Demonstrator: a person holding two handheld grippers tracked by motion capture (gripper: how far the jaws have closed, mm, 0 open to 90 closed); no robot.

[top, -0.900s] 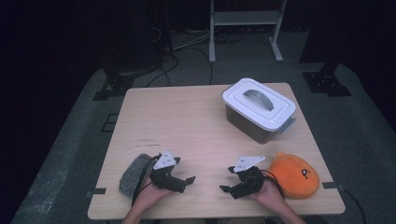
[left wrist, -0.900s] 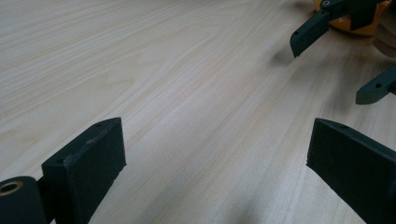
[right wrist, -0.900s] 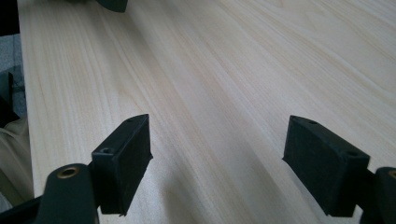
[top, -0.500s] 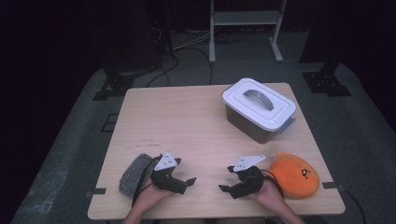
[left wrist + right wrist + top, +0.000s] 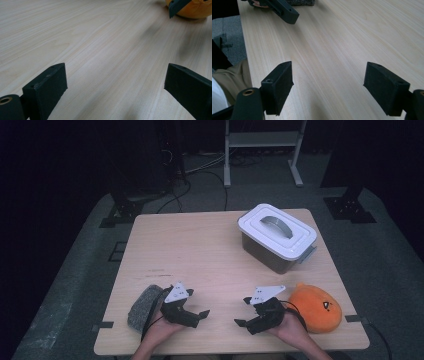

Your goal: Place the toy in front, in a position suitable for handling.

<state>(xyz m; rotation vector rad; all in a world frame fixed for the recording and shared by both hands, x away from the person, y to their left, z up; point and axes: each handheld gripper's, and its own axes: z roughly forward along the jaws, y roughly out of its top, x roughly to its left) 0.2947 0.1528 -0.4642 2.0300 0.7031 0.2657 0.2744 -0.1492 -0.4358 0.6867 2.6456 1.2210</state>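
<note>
High view: a pale wooden tabletop (image 5: 200, 250) carries three things, and a person's two hands rest at its near edge. The landmark here is the clear plastic storage box with a white lid and grey handle (image 5: 276, 236), which stands toward the far right.

Nearer than the box, at the right near corner, lies a round orange plush toy with a small stitched face (image 5: 315, 306). It looks soft and light, likely to squash under pressure, so a pinch across its bulging middle should hold best. Well to the left of the box, at the left near corner, lies a grey felt-like pouch (image 5: 145, 303); it appears limp and light, best taken by an edge.

The left hand-held gripper (image 5: 202, 314) sits just beside the pouch, the hand palm up beneath it, jaws pointing toward the toy's side. The right hand-held gripper (image 5: 242, 311) sits just beside the toy, pointing back toward the left one.

In the left gripper view the jaws stand spread with bare wood between them, and the toy (image 5: 192, 10) is far ahead. In the right gripper view the jaws are likewise spread and hold nothing, with the pouch (image 5: 300, 2) at the top edge.
</note>
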